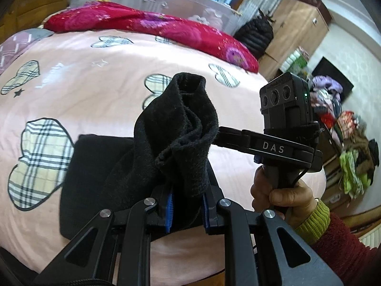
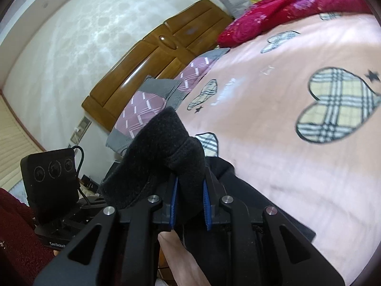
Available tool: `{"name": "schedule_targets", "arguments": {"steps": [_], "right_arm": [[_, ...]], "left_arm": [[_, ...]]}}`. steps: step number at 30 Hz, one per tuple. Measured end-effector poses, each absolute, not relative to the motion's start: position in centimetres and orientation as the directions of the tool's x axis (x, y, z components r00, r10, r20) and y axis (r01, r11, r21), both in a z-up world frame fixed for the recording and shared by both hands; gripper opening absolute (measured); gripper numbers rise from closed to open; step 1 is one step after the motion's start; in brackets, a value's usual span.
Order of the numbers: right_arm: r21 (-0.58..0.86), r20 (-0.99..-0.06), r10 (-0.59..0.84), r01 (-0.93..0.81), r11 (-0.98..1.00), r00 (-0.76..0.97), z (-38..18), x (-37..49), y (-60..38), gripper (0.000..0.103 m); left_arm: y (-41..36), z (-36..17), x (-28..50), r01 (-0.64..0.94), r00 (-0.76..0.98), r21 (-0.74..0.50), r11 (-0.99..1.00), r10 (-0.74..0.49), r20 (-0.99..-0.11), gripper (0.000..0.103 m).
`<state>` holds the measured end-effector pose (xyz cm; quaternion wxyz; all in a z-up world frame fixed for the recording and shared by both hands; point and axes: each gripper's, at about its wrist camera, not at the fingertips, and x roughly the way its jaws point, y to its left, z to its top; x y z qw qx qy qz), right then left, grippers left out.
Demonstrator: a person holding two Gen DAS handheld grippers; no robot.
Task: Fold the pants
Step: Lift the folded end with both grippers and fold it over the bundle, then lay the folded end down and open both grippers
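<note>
Between the blue pads of the left gripper (image 1: 187, 211) a thick bunch of the black pants (image 1: 176, 128) is pinched, the cloth rising above the fingers in a rolled, open-mouthed fold. From that bunch the rest of the garment drops to a flat dark panel that lies on the pink bed cover (image 1: 95, 76), near its front edge. Just right of the bunch, the right gripper (image 1: 218, 138) comes in sideways with its fingertips buried in the same cloth; a hand (image 1: 283, 195) in a green cuff and dark red sleeve grips its handle.

In the right wrist view the right gripper (image 2: 190, 208) is likewise clamped on a fold of the pants (image 2: 162, 152), which bulges up and leftward over the fingers, while more of the dark cloth runs under the gripper onto the cover (image 2: 273, 109). The other gripper's camera box (image 2: 51, 176) shows low at the left.

Farther out lie a red floral quilt (image 1: 152, 23), a mauve and grey pillow (image 2: 152, 100) and a wooden headboard (image 2: 147, 59).
</note>
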<state>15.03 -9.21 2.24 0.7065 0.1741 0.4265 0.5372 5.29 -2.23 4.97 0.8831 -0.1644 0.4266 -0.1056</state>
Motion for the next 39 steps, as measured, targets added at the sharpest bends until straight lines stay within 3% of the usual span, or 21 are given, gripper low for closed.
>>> {"name": "schedule_targets", "arguments": {"steps": [17,19,25,30,32,34,35,36,39], "right_arm": [[0.745,-0.450,0.885,-0.497,0.446,0.120,-2.6,14.7,-13.8,0.021],[0.735,-0.470,0.874,-0.492,0.467,0.127,-2.8,14.7,-14.0,0.026],[0.697,-0.537,0.826,-0.463,0.547,0.168,-2.7,14.4,-15.1,0.026],[0.697,-0.537,0.809,-0.416,0.585,0.239,-2.2,13.8,-17.3,0.026],[0.697,-0.533,0.801,-0.395,0.598,0.273,-1.8,13.5,-18.4,0.026],[0.694,-0.538,0.790,-0.377,0.614,0.295,-1.6,13.2,-19.0,0.033],[0.683,-0.550,0.776,-0.368,0.631,0.309,-1.5,12.8,-19.2,0.042],[0.675,-0.560,0.766,-0.363,0.643,0.317,-1.4,12.7,-19.3,0.053],[0.657,-0.579,0.741,-0.343,0.671,0.341,-1.1,11.9,-19.6,0.060]], "left_arm": [[-6.3,0.1,7.4,0.109,0.521,-0.336,0.936,-0.342,-0.782,0.019],[-6.5,-0.2,7.8,0.113,0.511,-0.340,0.934,-0.348,-0.786,0.021],[-6.9,-0.1,8.0,0.142,0.512,-0.328,0.934,-0.353,-0.783,0.027],[-6.9,-0.2,7.7,0.155,0.502,-0.343,0.926,-0.373,-0.780,0.027],[-7.0,-0.2,7.5,0.163,0.499,-0.346,0.924,-0.380,-0.778,0.033],[-7.1,-0.1,7.5,0.179,0.490,-0.373,0.910,-0.411,-0.769,0.047],[-7.2,-0.1,7.4,0.184,0.484,-0.390,0.902,-0.429,-0.763,0.053],[-7.2,0.0,7.3,0.186,0.482,-0.401,0.897,-0.439,-0.758,0.054],[-7.5,0.3,7.1,0.205,0.475,-0.404,0.891,-0.452,-0.756,0.058]]}}
